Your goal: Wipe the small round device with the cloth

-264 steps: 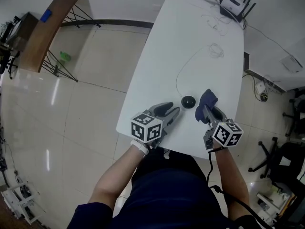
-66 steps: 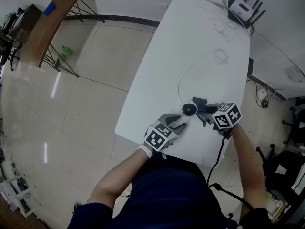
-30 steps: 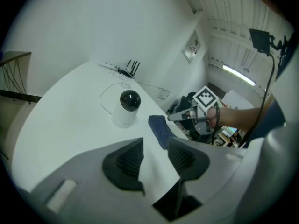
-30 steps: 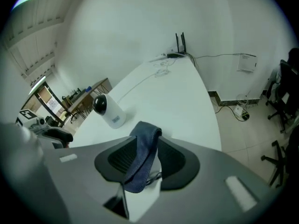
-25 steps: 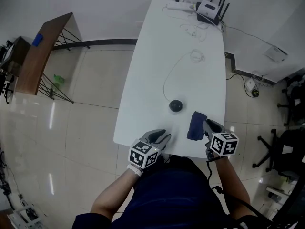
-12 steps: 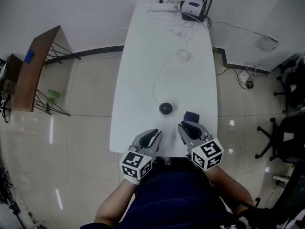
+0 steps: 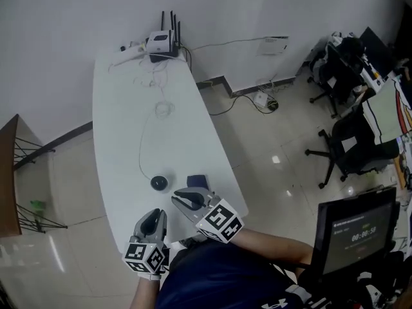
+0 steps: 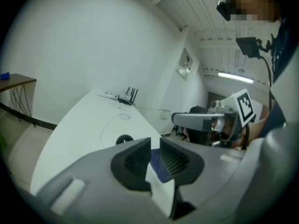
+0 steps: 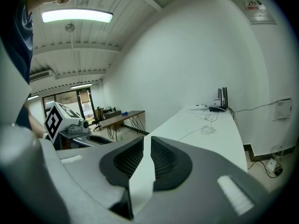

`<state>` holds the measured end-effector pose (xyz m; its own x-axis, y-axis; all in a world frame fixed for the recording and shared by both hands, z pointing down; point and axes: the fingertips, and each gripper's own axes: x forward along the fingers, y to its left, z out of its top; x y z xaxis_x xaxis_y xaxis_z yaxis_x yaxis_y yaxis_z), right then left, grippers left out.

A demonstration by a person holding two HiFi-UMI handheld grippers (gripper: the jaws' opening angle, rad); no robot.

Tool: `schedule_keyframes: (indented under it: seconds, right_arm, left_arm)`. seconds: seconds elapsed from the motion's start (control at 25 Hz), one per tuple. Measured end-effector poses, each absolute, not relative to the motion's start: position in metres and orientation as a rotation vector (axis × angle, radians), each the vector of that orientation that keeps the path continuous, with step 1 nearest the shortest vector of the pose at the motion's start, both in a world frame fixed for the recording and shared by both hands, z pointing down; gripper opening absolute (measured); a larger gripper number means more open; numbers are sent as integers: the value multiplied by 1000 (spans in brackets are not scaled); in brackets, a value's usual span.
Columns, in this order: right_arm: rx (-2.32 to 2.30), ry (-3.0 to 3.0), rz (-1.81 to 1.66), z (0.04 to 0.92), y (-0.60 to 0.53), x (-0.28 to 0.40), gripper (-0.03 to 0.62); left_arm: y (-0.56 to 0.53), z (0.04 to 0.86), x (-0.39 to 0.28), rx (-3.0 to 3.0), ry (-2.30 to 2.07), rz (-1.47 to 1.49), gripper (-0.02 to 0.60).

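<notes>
The small round black device (image 7: 159,183) sits near the front of the white table (image 7: 122,108), its cable running toward the back. A dark blue cloth (image 7: 196,181) lies on the table just right of it. My right gripper (image 7: 177,199) hovers above the table's near edge, close to the cloth, its jaws nearly together and empty. My left gripper (image 7: 158,215) hangs at the near edge, short of the device. Its jaws have just been closing and nothing is between them. The left gripper view shows the device (image 8: 124,138) and the cloth (image 8: 154,158) beyond its narrow gap.
A router (image 7: 161,42), a power strip (image 7: 127,53) and coiled white cables (image 7: 163,108) lie at the table's far end. Office chairs (image 7: 347,140) and a monitor (image 7: 355,235) stand to the right. A wooden side table (image 7: 8,172) is at the left.
Both grippers have drawn back and up toward the person. The cloth now lies on the table beside the device, free of the right gripper. The head camera has swung right.
</notes>
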<state>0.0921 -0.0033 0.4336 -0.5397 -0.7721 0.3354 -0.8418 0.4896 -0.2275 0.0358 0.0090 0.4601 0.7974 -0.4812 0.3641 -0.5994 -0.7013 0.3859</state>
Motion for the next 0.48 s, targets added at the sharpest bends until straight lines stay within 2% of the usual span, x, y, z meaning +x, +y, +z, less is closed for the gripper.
schedule_keyframes:
  seconds: [0.48]
  right_arm:
    - [1400,-2561,557,426,16,116,55]
  left_arm:
    - [22,455,57,2492,-810,314,58]
